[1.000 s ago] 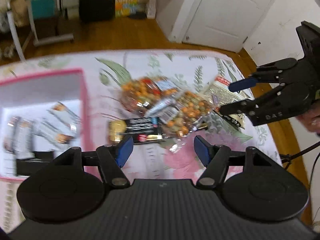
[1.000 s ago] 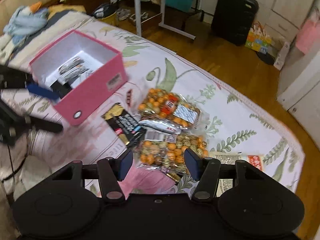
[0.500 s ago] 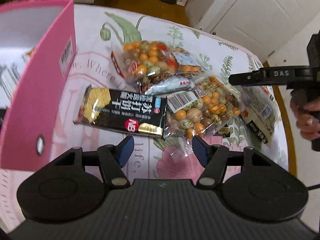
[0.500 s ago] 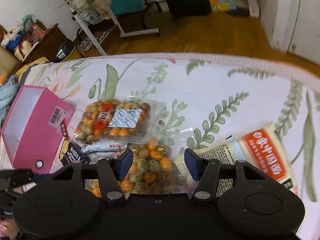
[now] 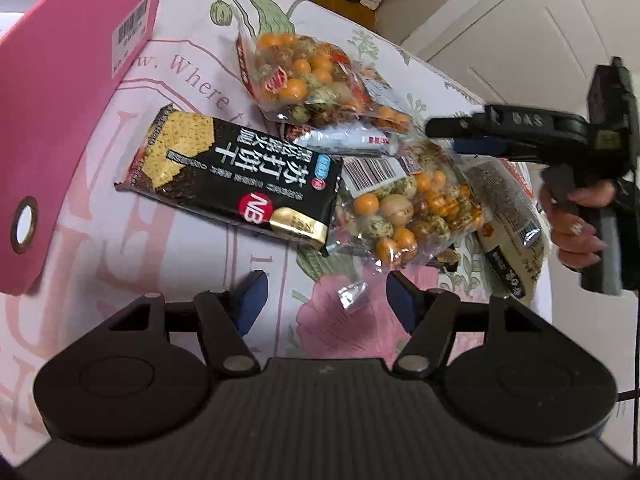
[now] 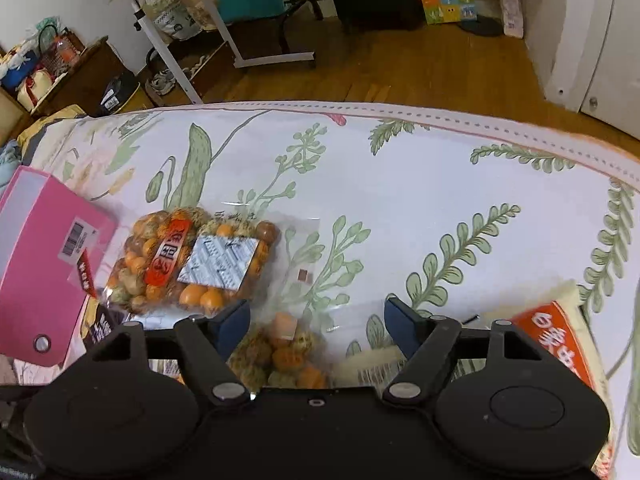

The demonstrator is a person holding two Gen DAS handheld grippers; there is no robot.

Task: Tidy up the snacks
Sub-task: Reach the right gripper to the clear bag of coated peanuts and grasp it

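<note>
Lying flat on the floral surface [image 5: 192,240], the black cracker pack [image 5: 236,182] shows gold biscuit art. Left gripper [image 5: 324,294] jaws spread, empty. Right gripper [image 6: 316,322] jaws opening over a clear bag of orange-and-green nuts [image 6: 280,352].

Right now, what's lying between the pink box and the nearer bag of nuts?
The black cracker pack, seen in the left wrist view.

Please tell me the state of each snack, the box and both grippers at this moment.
Black cracker packet: sealed, lying flat beside the box.
Two clear bags of orange and green balls: sealed, lying.
Pink cardboard box: open top.
Left gripper: open, empty.
Right gripper: opening over the nearer bag.
</note>
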